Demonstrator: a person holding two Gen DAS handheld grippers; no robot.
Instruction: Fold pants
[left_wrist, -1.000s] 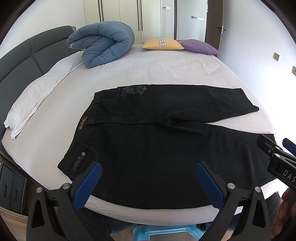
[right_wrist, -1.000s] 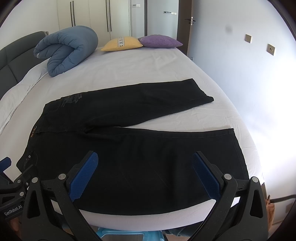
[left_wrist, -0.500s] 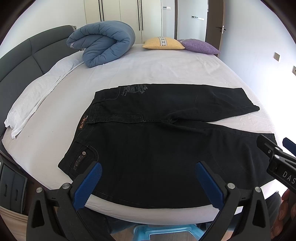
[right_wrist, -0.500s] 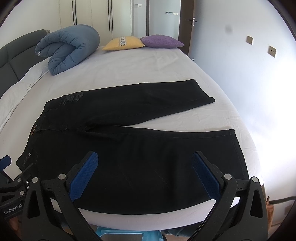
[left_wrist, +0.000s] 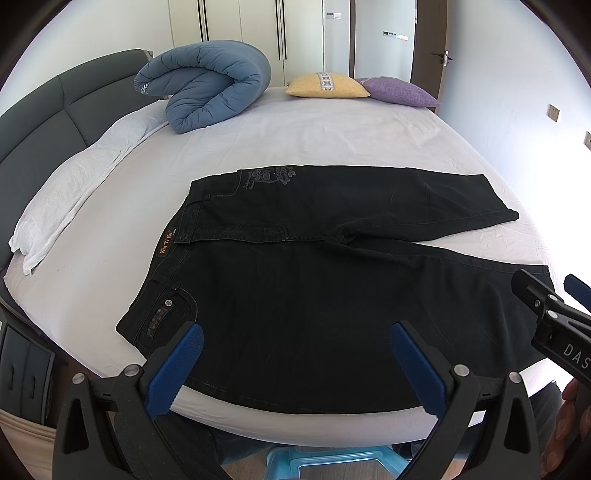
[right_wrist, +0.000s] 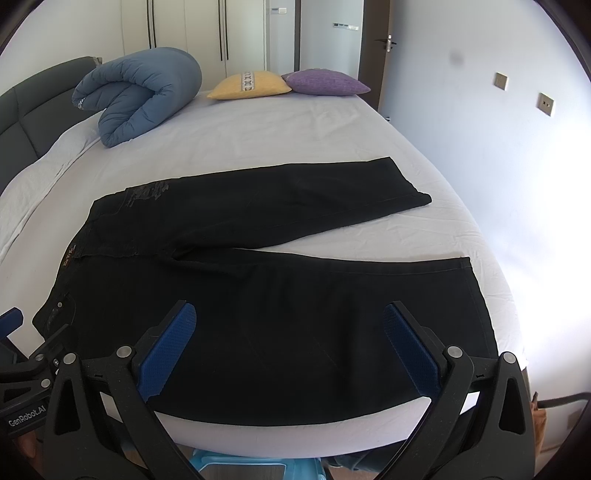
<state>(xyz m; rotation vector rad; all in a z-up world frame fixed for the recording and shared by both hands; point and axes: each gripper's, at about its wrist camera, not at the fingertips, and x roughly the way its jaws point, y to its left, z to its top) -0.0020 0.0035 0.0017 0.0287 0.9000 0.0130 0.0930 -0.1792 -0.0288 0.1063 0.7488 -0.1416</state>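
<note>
Black pants (left_wrist: 314, 295) lay flat on a white bed (left_wrist: 332, 140), waistband toward the left, the two legs splayed apart toward the right; the near leg ran along the bed's front edge. The left gripper (left_wrist: 295, 365) hovered over the near hip, jaws spread wide, holding nothing; the right gripper (right_wrist: 290, 343) hovered over the near leg, equally wide and empty. No fold looked begun; a good first step was probably to pinch the near waistband corner and near hem together, lifting evenly so one leg landed squarely on the other.
</note>
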